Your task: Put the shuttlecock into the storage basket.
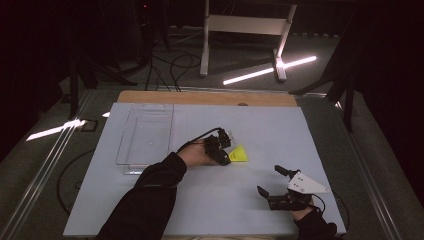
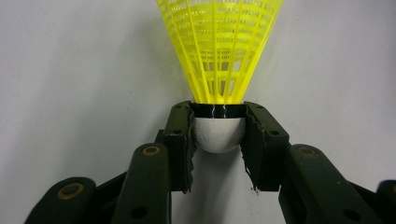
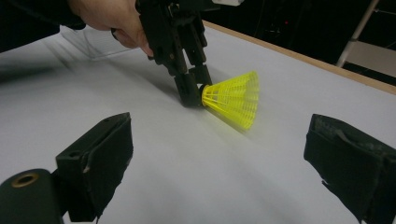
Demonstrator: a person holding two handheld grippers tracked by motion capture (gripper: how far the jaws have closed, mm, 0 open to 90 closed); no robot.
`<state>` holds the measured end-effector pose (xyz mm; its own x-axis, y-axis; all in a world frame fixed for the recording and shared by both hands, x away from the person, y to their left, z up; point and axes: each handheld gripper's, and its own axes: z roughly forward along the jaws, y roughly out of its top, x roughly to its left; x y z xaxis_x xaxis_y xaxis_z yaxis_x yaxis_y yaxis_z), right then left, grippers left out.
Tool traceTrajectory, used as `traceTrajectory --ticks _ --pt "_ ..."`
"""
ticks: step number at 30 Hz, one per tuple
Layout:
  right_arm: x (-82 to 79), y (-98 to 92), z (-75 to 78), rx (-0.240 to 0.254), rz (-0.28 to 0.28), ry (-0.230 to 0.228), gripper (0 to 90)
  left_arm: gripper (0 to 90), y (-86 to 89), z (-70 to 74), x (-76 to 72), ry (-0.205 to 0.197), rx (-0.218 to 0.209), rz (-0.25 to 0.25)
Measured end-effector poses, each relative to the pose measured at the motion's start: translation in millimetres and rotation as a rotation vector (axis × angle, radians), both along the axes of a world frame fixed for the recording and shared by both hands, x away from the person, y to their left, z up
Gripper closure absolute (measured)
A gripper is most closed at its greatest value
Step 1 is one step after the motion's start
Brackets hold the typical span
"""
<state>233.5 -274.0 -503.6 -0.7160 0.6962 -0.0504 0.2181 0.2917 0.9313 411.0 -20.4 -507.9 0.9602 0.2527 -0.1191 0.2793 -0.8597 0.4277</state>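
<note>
Left gripper clamped white cork head of yellow shuttlecock (skirt pointed away), lying on white table near clear tray. Right gripper stood wide open, empty, well apart.

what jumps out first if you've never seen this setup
The bright yellow shuttlecock at the middle of the pale table, its white cork pinched in the left claw. To the right and nearer the person, the right claw rests with jaws wide apart. A clear tray sits at the left.
</note>
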Motion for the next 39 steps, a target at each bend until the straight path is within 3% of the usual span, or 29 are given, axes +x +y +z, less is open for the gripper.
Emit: traceTrajectory --ticks 4,12,17,19,31,34,39 --pt "-0.4 0.3 0.5 0.002 -0.003 0.0 8.1 66.0 1.6 6.3 -0.4 -0.004 0.012 -0.007" --pt "-0.4 0.2 0.6 0.002 -0.004 0.002 8.1 65.9 8.9 20.4 -2.2 0.008 -0.004 -0.007" --pt "-0.4 0.2 0.7 0.001 -0.005 0.001 8.1 65.9 11.8 28.1 -4.6 0.039 -0.023 -0.033" --pt "-0.2 0.4 0.7 -0.002 -0.003 -0.001 8.1 65.9 12.9 32.0 -4.0 0.062 -0.014 -0.025" --pt "-0.1 0.2 0.5 -0.004 -0.003 0.0 8.1 66.0 19.6 51.6 -7.6 0.078 0.033 -0.001" --pt "0.1 0.0 0.3 -0.002 -0.008 0.001 8.1 66.0 25.6 59.8 -8.8 0.101 0.056 0.009" --pt "0.3 -0.2 0.1 -0.003 -0.007 0.002 8.1 66.0 31.3 67.5 -10.3 0.103 0.052 0.011"
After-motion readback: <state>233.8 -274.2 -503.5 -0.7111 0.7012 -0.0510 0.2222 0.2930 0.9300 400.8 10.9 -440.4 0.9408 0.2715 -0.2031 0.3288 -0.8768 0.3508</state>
